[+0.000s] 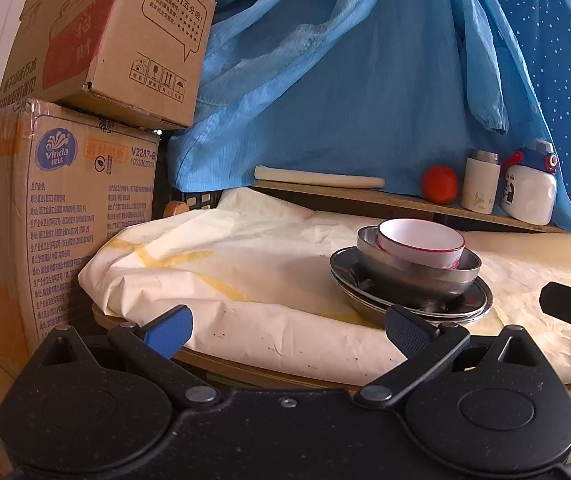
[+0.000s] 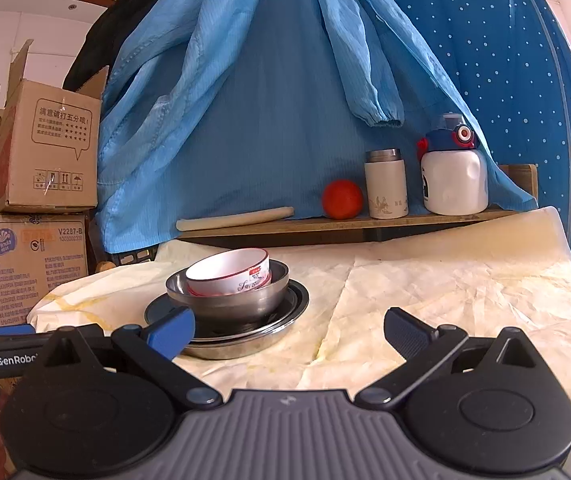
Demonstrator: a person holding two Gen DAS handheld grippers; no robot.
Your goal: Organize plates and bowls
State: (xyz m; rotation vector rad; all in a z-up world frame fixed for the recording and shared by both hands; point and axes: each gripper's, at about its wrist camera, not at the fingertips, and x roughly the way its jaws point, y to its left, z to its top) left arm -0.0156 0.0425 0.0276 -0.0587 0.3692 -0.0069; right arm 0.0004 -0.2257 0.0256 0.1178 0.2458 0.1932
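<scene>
Hovering with fingers spread and empty, the left tool (image 1: 287, 330) and right tool (image 2: 289, 330) face the stacked bowls (image 2: 227, 282) and plates (image 2: 245, 332) at eleven o'clock on the bench (image 2: 445, 280) (apparently nested already); next likely calls for withdrawing.

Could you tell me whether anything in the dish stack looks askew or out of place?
Yes: the white bowl sits tilted inside the steel bowl, leaning on one side of its rim rather than nesting flat. The steel plates underneath look level.
</scene>
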